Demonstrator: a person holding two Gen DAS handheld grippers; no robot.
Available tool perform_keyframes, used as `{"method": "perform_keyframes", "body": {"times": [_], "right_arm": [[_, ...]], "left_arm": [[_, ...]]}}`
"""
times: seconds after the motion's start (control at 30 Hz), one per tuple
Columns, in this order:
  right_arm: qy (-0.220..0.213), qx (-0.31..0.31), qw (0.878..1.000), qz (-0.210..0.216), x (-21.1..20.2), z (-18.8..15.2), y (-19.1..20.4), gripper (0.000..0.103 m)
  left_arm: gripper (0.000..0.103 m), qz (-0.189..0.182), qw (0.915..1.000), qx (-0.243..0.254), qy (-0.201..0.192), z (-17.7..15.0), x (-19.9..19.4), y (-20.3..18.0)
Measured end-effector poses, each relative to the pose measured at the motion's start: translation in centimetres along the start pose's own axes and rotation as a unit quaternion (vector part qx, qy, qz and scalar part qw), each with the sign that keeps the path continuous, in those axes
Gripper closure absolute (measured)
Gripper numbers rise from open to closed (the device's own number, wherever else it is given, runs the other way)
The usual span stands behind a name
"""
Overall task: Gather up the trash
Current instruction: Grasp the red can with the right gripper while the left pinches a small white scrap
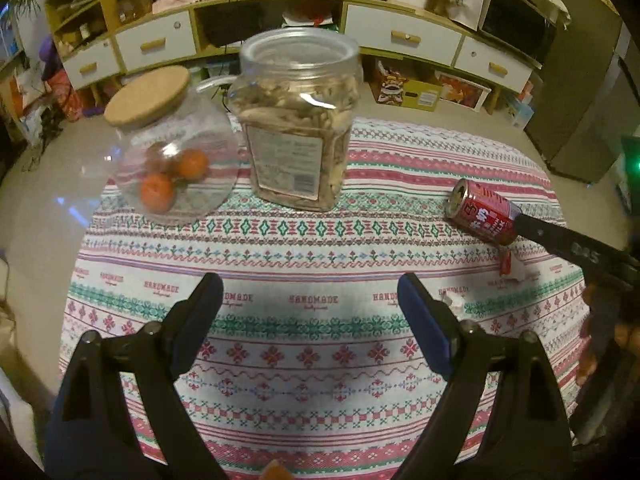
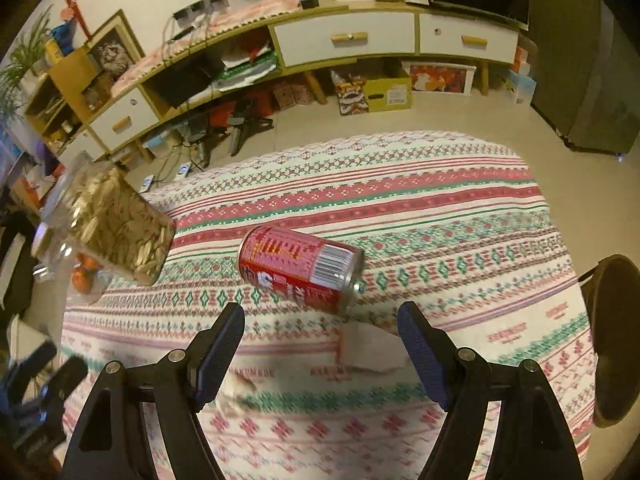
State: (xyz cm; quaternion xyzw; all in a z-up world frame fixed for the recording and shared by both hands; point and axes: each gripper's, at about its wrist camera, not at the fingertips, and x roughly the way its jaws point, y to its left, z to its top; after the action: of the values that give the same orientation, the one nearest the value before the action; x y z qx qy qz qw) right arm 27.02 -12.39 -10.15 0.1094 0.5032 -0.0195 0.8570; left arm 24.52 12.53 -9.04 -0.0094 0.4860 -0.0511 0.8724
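Note:
A red drink can (image 2: 300, 268) lies on its side on the patterned tablecloth (image 2: 400, 200), just beyond the tips of my right gripper (image 2: 320, 322). That gripper is open, and between its fingers lies a white paper scrap (image 2: 368, 350) on the cloth. A second crumpled scrap (image 2: 240, 388) sits by the left finger. In the left wrist view my left gripper (image 1: 310, 294) hangs open over bare cloth. The can (image 1: 484, 212) is at the far right there, with a right-gripper finger (image 1: 560, 240) overlapping its end. Small wrappers (image 1: 510, 268) lie nearby.
A clear plastic jar of seeds (image 1: 298, 120) and a cork-lidded glass jar of oranges (image 1: 172, 152) stand at the table's far side. A brown round seat (image 2: 616, 340) is off the table's right edge. Drawers and boxes line the wall behind.

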Motion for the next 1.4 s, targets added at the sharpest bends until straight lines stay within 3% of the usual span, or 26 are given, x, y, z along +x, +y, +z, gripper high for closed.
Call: {"method": "perform_keyframes", "body": {"times": [0.2,0.33,0.53,0.7,0.87,1.0,1.23,1.4], "right_arm": [[0.008,0.011,1.000,0.004,0.4,0.8,-0.4,0.023],[0.007,0.012,1.000,-0.001,-0.3,0.8,-2.0,0.023],[0.012,0.022,1.000,-0.010,-1.1,0.5,-5.0,0.023],[0.011,0.028,1.000,-0.007,-1.4,0.4,-5.9,0.023],[0.018,0.031,0.999,-0.006,-1.1,0.2,-6.3,0.023],[0.024,0.034,0.999,0.001,-0.9,0.3,-6.0,0.023],[0.037,0.038,0.999,0.009,0.6,0.9,-3.0,0.022],[0.052,0.088,0.994,0.031,2.4,1.7,-1.5,0.012]], "left_arm": [[0.016,-0.064,0.9973,0.021,0.031,-0.8,2.0,-1.5],[0.038,-0.138,0.9870,0.014,0.081,-1.5,4.1,-3.6],[0.048,-0.201,0.9728,0.007,0.115,-2.0,5.8,-6.3],[0.051,-0.205,0.9711,0.020,0.121,-2.4,6.5,-8.6],[0.064,-0.218,0.9684,0.009,0.121,-2.3,7.8,-9.4],[0.096,-0.216,0.9686,0.005,0.122,-2.3,8.7,-9.7],[0.099,-0.166,0.9833,0.004,0.076,-0.4,6.6,-8.2],[0.099,-0.133,0.9896,-0.010,0.054,0.0,5.7,-6.0]]}}
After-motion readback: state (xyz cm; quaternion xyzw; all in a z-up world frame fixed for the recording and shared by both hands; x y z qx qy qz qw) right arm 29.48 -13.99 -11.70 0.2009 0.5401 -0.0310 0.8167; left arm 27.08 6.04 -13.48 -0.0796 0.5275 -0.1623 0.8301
